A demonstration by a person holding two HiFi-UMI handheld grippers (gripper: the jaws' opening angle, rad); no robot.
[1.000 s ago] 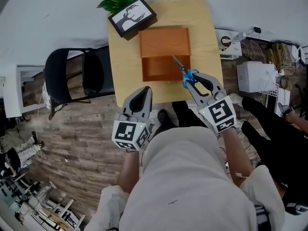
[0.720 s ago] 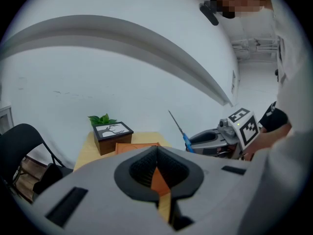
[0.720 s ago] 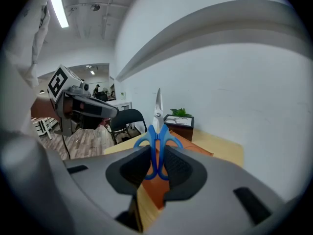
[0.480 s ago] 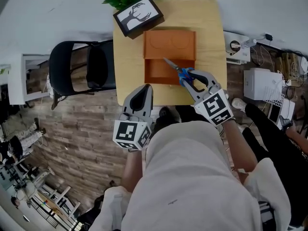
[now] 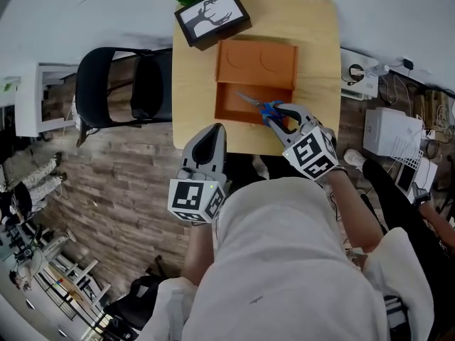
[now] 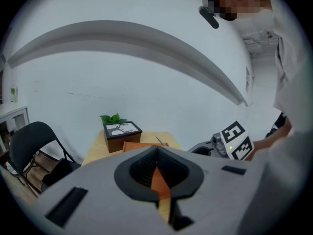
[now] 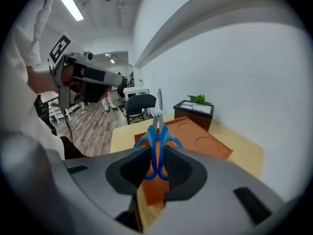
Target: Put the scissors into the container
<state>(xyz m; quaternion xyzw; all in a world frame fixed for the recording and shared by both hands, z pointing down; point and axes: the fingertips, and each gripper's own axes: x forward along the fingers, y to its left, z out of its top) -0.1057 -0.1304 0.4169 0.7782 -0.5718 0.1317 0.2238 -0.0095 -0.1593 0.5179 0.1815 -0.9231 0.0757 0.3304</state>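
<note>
The right gripper pinches the blue handles of the scissors between its jaws, blades pointing far and left over the near, open half of the orange container on the wooden desk. The left gripper hangs off the desk's near edge, jaws pressed together on nothing. A deer-print box stands at the far-left corner.

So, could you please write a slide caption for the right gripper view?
Right gripper, jaws shut on the handles of blue scissors, blades pointing over the orange container.
</note>
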